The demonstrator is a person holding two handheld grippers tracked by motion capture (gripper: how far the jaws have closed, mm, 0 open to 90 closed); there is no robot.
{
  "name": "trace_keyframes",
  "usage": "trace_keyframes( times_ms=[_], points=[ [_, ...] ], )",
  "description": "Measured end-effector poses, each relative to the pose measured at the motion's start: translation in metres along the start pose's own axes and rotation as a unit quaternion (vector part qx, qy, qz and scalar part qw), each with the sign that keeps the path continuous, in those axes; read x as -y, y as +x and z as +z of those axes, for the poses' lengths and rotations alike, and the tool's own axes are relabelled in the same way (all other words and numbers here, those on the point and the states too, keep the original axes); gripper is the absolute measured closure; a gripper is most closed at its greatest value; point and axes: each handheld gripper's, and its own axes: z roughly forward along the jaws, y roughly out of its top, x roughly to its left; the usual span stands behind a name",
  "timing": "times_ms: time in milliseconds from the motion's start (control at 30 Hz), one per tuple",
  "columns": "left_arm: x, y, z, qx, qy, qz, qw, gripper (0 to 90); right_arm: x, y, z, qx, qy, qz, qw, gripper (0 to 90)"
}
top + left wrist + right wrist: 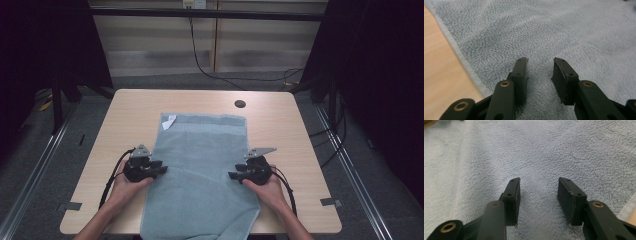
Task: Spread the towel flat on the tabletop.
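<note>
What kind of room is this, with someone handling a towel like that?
Probably a lab recording station, not a home. A bare wooden table stands between black curtains, cables run across the floor, and the person works a blue-grey towel with hand-held grippers.

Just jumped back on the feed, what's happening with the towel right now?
A person holds a gripper in each hand over a grey-blue towel spread flat on the wooden table. The left gripper sits at the towel's left edge, the right gripper at its right edge. Both have their fingers open above the cloth, nothing pinched yet.
</note>
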Motion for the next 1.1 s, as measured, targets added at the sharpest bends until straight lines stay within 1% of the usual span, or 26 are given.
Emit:
trace_keyframes(
  times_ms=[33, 67, 100, 133, 167, 200, 233, 300, 333, 400, 467, 500, 533, 567, 600, 667, 700, 767, 800, 833, 867, 900, 967, 1000, 1033, 1100],
  points=[
    [0.003, -0.007, -0.003, 0.007, 0.006, 0.001, 1.0, 59.2, 0.004, 0.003, -0.003, -0.006, 0.001, -0.002, 1.0, 53.8],
    [0.007, -0.014, -0.006, 0.013, 0.007, 0.013, 0.9998, 55.9, 0.007, 0.007, -0.006, -0.006, 0.003, -0.005, 1.0, 52.9],
    [0.011, -0.02, -0.01, 0.015, 0.007, 0.023, 0.9996, 55.5, 0.011, 0.012, -0.01, -0.006, 0.006, -0.013, 0.9999, 52.1],
    [0.015, -0.025, -0.013, 0.017, 0.01, 0.03, 0.9994, 55.6, 0.014, 0.017, -0.013, -0.004, 0.01, -0.016, 0.9998, 52.0],
    [0.018, -0.029, -0.016, 0.024, 0.013, 0.028, 0.9992, 55.6, 0.018, 0.021, -0.016, -0.007, 0.01, -0.021, 0.9997, 52.1],
    [0.021, -0.032, -0.02, 0.036, 0.013, 0.023, 0.999, 55.6, 0.023, 0.025, -0.019, -0.01, 0.01, -0.025, 0.9996, 52.1],
    [0.025, -0.035, -0.023, 0.043, 0.013, 0.023, 0.9987, 55.8, 0.027, 0.029, -0.023, -0.012, 0.01, -0.026, 0.9995, 52.1],
    [0.032, -0.041, -0.03, 0.055, 0.016, 0.022, 0.9981, 56.4, 0.036, 0.037, -0.028, -0.021, 0.001, -0.02, 0.9996, 51.6],
    [0.035, -0.044, -0.033, 0.064, 0.016, 0.025, 0.9975, 56.4, 0.041, 0.04, -0.031, -0.026, -0.002, -0.018, 0.9995, 51.6],
    [0.04, -0.048, -0.039, 0.08, 0.023, 0.025, 0.9962, 57.3, 0.046, 0.048, -0.037, -0.034, 0.006, -0.019, 0.9992, 51.5],
    [0.044, -0.05, -0.043, 0.095, 0.03, 0.019, 0.9949, 58.6, 0.052, 0.056, -0.042, -0.04, 0.01, -0.018, 0.999, 51.6],
    [0.046, -0.051, -0.045, 0.102, 0.029, 0.013, 0.9943, 59.8, 0.055, 0.059, -0.044, -0.042, 0.009, -0.016, 0.9989, 51.6],
    [0.048, -0.052, -0.046, 0.107, 0.028, 0.013, 0.9938, 59.9, 0.058, 0.062, -0.046, -0.045, 0.008, -0.014, 0.9989, 51.7],
    [0.049, -0.051, -0.048, 0.113, 0.03, 0.009, 0.9931, 59.9, 0.06, 0.065, -0.047, -0.047, 0.011, -0.017, 0.9987, 52.0],
    [0.049, -0.05, -0.048, 0.116, 0.028, 0.0, 0.9929, 60.1, 0.061, 0.066, -0.049, -0.05, 0.011, -0.016, 0.9985, 51.9],
    [0.044, -0.047, -0.048, 0.11, 0.015, -0.001, 0.9939, 58.5, 0.061, 0.066, -0.05, -0.055, 0.013, -0.016, 0.9983, 51.0],
    [0.04, -0.044, -0.048, 0.103, 0.003, -0.006, 0.9946, 58.0, 0.059, 0.065, -0.05, -0.05, 0.008, -0.016, 0.9986, 50.0],
    [0.03, -0.033, -0.045, 0.1, -0.016, -0.015, 0.9948, 57.0, 0.053, 0.059, -0.052, -0.052, -0.015, -0.01, 0.9985, 50.0],
    [0.024, -0.028, -0.042, 0.088, -0.02, -0.018, 0.9957, 56.5, 0.048, 0.055, -0.052, -0.05, -0.024, -0.005, 0.9985, 50.0],
    [0.019, -0.022, -0.038, 0.076, -0.02, -0.02, 0.9967, 56.2, 0.043, 0.051, -0.052, -0.044, -0.028, -0.006, 0.9986, 49.8],
    [0.014, -0.015, -0.033, 0.066, -0.019, -0.027, 0.9972, 56.1, 0.038, 0.046, -0.05, -0.037, -0.032, -0.007, 0.9988, 49.4],
    [0.009, -0.009, -0.028, 0.056, -0.017, -0.027, 0.9979, 56.2, 0.033, 0.04, -0.047, -0.031, -0.036, -0.004, 0.9989, 48.9],
    [0.002, 0.001, -0.015, 0.033, -0.012, -0.025, 0.9991, 56.2, 0.025, 0.027, -0.038, -0.021, -0.032, -0.003, 0.9992, 48.7],
    [0.0, 0.004, -0.01, 0.028, -0.013, -0.03, 0.9991, 56.3, 0.021, 0.022, -0.033, -0.01, -0.03, -0.003, 0.9995, 48.7],
    [-0.002, 0.007, -0.006, 0.028, -0.011, -0.031, 0.9991, 56.4, 0.018, 0.017, -0.028, -0.005, -0.026, 0.0, 0.9996, 48.7],
    [-0.001, 0.008, 0.0, 0.028, -0.003, -0.027, 0.9992, 56.5, 0.015, 0.012, -0.02, 0.004, -0.02, 0.002, 0.9998, 48.0]
  ],
)
